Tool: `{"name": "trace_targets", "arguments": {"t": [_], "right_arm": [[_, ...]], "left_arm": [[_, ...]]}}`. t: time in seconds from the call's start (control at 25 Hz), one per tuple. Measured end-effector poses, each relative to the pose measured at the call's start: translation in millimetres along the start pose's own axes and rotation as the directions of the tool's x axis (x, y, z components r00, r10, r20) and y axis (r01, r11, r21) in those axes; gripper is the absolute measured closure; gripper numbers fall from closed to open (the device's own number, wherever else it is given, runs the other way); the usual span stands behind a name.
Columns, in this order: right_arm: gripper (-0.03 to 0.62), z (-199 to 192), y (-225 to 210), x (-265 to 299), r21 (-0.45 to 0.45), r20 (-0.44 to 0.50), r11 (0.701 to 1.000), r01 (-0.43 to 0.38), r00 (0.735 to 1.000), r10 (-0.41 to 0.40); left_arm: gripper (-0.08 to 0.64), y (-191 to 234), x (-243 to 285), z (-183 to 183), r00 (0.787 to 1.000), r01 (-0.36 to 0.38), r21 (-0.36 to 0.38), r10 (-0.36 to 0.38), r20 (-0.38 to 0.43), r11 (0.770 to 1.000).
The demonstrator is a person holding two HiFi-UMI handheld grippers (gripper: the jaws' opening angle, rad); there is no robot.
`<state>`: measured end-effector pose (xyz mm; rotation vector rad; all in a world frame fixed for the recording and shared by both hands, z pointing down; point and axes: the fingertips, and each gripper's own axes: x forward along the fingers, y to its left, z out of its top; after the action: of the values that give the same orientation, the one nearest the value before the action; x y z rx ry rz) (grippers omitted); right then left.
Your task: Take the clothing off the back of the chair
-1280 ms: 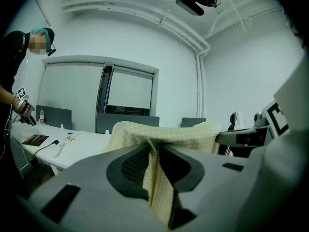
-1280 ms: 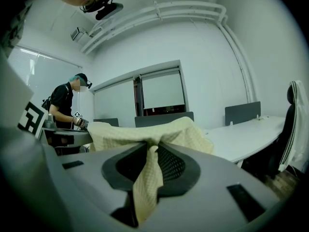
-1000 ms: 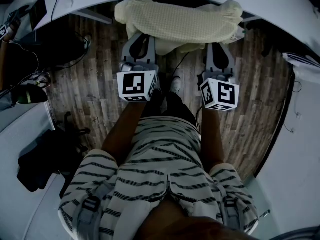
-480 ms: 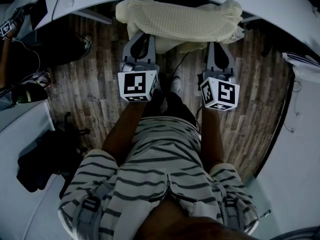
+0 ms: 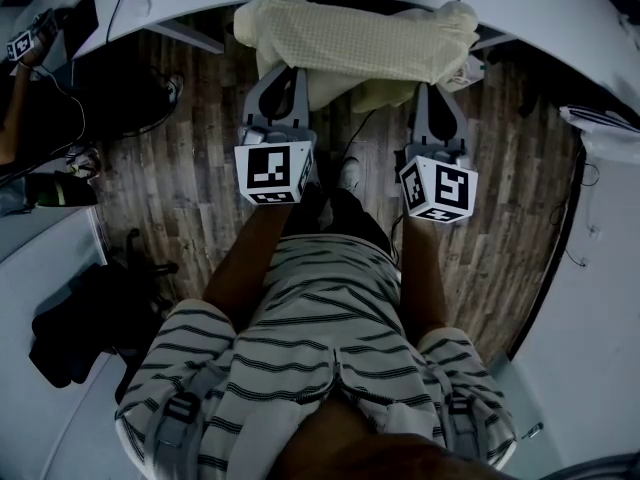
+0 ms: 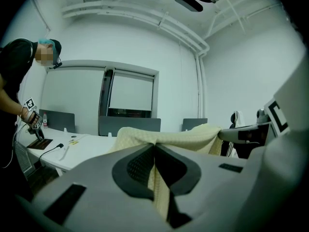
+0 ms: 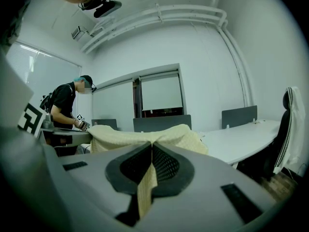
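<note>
A pale yellow knitted garment [image 5: 360, 43] lies draped over a chair back that it hides, at the top of the head view. My left gripper [image 5: 283, 76] is shut on the garment's near edge at its left side; the cloth [image 6: 161, 197] is pinched between the dark pads [image 6: 137, 166]. My right gripper [image 5: 436, 93] is shut on the near edge at the right side, with a fold of cloth [image 7: 145, 187] clamped between its pads [image 7: 166, 166]. The garment [image 7: 145, 134] spans between both grippers.
A curved white desk [image 5: 560, 13] rings the far side, with a laptop [image 5: 75, 23] and cable at the left. A person [image 7: 65, 105] stands at that desk holding another gripper. A black chair with a striped garment [image 7: 289, 124] stands at the right. Dark bags [image 5: 80, 318] lie on the wood floor.
The garment has shifted slightly to the right and up in the head view. Both grippers stay where they were.
</note>
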<state>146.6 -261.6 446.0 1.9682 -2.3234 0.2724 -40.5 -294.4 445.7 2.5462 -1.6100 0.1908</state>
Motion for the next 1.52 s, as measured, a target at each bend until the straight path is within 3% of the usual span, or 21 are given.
{"name": "trace_targets", "arguments": {"t": [1.52], "right_arm": [[0.571, 54.1, 3.8, -1.7, -0.018, 0.080, 1.000, -0.025, 0.996, 0.027]], "left_arm": [[0.534, -0.6, -10.6, 55.9, 0.996, -0.024, 0.014, 0.023, 0.090, 1.000]]}}
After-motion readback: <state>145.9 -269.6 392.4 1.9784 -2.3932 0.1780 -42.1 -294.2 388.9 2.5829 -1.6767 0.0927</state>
